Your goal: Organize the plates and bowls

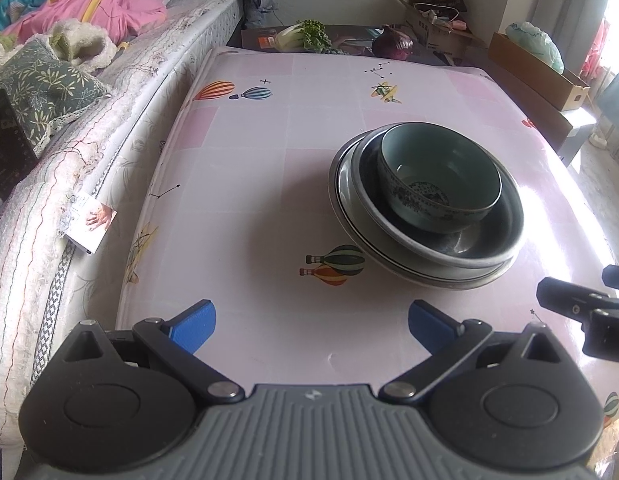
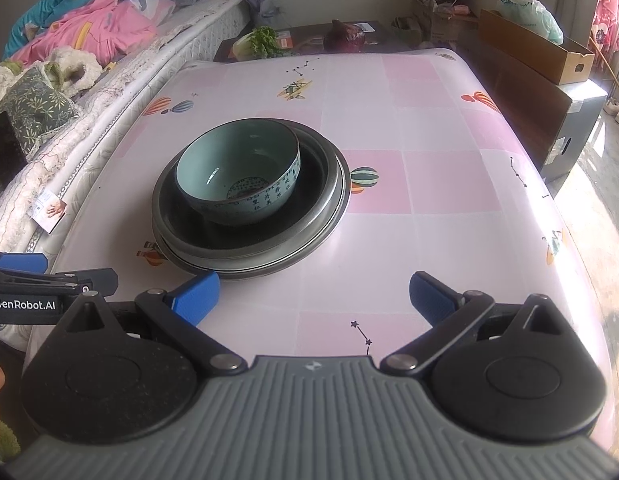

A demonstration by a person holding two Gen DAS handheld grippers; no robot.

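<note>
Celadon bowl point(image 2: 237, 172) nested in stacked plates point(image 2: 329, 216)

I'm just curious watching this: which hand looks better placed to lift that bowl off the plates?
Probably the right gripper. Its left fingertip sits close by the plates under the bowl. The left gripper, also open, hangs further back, with bare table before it.

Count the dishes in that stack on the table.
3 that I can make out: a celadon bowl on top, a dark dish under it, and a striped plate at the bottom. Another thin plate could be hidden between them.
</note>
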